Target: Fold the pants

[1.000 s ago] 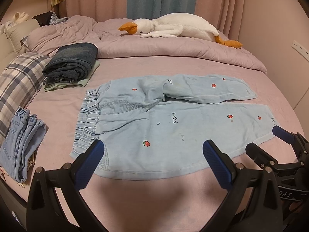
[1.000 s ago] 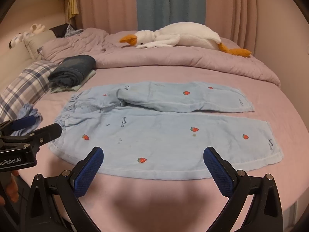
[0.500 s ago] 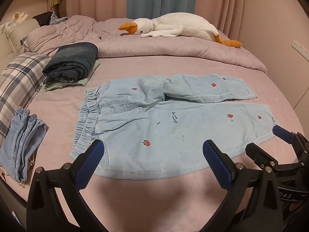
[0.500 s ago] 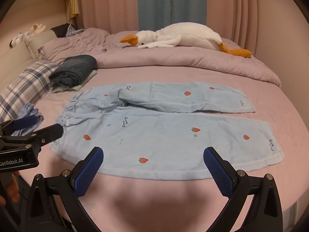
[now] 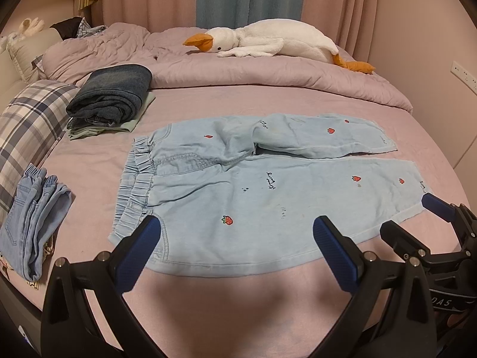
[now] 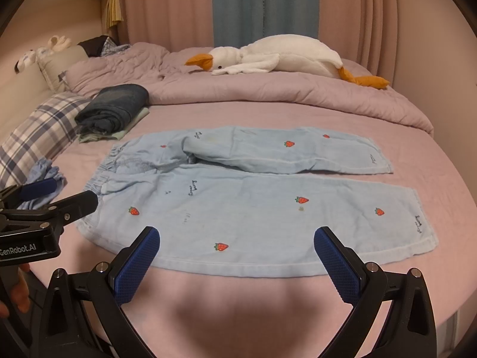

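Left wrist first: pants [image 5: 238, 197] spread flat on the bed [image 5: 238, 292], waistband toward the plaid pillow [image 5: 26, 125]; left gripper [image 5: 238, 253] spread wide, empty, over the pants' near edge. Right wrist next: right gripper [image 6: 238, 256] likewise spread, empty. Probably light, limp denim; best pinched at waistband and hem corners.

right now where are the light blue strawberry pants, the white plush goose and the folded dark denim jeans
light blue strawberry pants [image 5: 238, 197], left wrist view, middle of the near leg
white plush goose [image 6: 286, 55], right wrist view, on its white body
folded dark denim jeans [image 5: 116, 89], left wrist view, top of the folded stack
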{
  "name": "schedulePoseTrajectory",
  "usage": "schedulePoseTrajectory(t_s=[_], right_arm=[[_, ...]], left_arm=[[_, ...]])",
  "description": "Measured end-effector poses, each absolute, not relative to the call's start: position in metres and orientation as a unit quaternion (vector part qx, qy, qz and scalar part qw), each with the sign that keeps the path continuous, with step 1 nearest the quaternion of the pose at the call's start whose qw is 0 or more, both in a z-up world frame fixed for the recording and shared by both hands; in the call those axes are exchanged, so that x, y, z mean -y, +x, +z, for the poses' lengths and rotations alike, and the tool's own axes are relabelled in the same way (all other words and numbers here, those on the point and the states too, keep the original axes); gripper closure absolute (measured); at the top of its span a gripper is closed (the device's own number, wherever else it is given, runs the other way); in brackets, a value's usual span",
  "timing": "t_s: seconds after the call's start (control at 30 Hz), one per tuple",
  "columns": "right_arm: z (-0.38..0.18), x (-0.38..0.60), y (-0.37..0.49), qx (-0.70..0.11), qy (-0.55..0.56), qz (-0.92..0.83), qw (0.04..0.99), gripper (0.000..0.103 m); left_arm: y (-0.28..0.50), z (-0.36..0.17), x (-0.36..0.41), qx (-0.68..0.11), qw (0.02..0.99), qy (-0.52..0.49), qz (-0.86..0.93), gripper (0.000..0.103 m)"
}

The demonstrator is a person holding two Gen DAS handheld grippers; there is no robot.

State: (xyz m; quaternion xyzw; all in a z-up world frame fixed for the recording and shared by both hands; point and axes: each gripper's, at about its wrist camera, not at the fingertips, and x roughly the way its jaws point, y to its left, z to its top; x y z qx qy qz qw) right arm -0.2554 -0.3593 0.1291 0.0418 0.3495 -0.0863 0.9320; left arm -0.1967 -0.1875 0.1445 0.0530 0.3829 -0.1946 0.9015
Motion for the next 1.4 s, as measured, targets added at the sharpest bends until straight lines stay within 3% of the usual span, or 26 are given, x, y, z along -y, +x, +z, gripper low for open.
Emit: schedulePoseTrajectory(t_s=[0.3, 0.6, 0.7, 0.8, 0.87, 0.9, 0.97, 1.0, 1.07, 1.1, 1.13, 1.27, 1.4], right_arm=[[0.127, 0.357, -0.253, -0.355, 0.042, -0.084, 0.930, 0.000], [0.084, 0.325, -0.236, -0.400, -0.011, -0.029, 0.916, 0.000], [0.068, 0.296, -0.232, -0.393, -0.075, 0.010, 0.916, 0.000], [0.054, 0.269, -0.229, -0.387, -0.131, 0.047, 0.911, 0.000], [0.044, 0.249, -0.227, -0.377, -0.179, 0.069, 0.906, 0.000], [0.039, 0.238, -0.226, -0.369, -0.210, 0.080, 0.902, 0.003], [0.029, 0.224, -0.220, -0.359, -0.262, 0.080, 0.892, 0.009], [0.024, 0.218, -0.218, -0.357, -0.285, 0.080, 0.886, 0.018], [0.021, 0.208, -0.214, -0.339, -0.309, 0.084, 0.884, 0.029], [0.021, 0.205, -0.213, -0.338, -0.316, 0.084, 0.882, 0.053], [0.021, 0.200, -0.210, -0.344, -0.326, 0.085, 0.877, 0.085], [0.031, 0.184, -0.209, -0.363, -0.310, 0.091, 0.874, 0.088], [0.026, 0.171, -0.211, -0.406, -0.307, 0.119, 0.852, 0.088]], left_arm=[[-0.188, 0.135, 0.174, -0.400, 0.896, 0.036, -0.190, 0.001], [-0.152, 0.077, 0.072, -0.461, 0.875, -0.097, -0.114, 0.002], [-0.141, 0.056, 0.049, -0.485, 0.854, -0.155, -0.110, 0.007], [-0.130, 0.037, 0.044, -0.508, 0.831, -0.195, -0.117, 0.021], [-0.121, 0.030, 0.048, -0.507, 0.832, -0.194, -0.116, 0.025], [-0.118, 0.032, 0.051, -0.502, 0.837, -0.189, -0.110, 0.030], [-0.110, 0.037, 0.053, -0.490, 0.846, -0.185, -0.099, 0.057], [-0.106, 0.036, 0.052, -0.489, 0.848, -0.182, -0.091, 0.075], [-0.099, 0.035, 0.042, -0.490, 0.842, -0.206, -0.097, 0.076], [-0.100, 0.037, 0.037, -0.483, 0.845, -0.209, -0.098, 0.076], [-0.103, 0.040, 0.033, -0.474, 0.852, -0.202, -0.097, 0.076], [-0.114, 0.054, 0.025, -0.449, 0.873, -0.168, -0.090, 0.076], [-0.111, 0.034, 0.027, -0.481, 0.866, -0.117, -0.076, 0.068]])
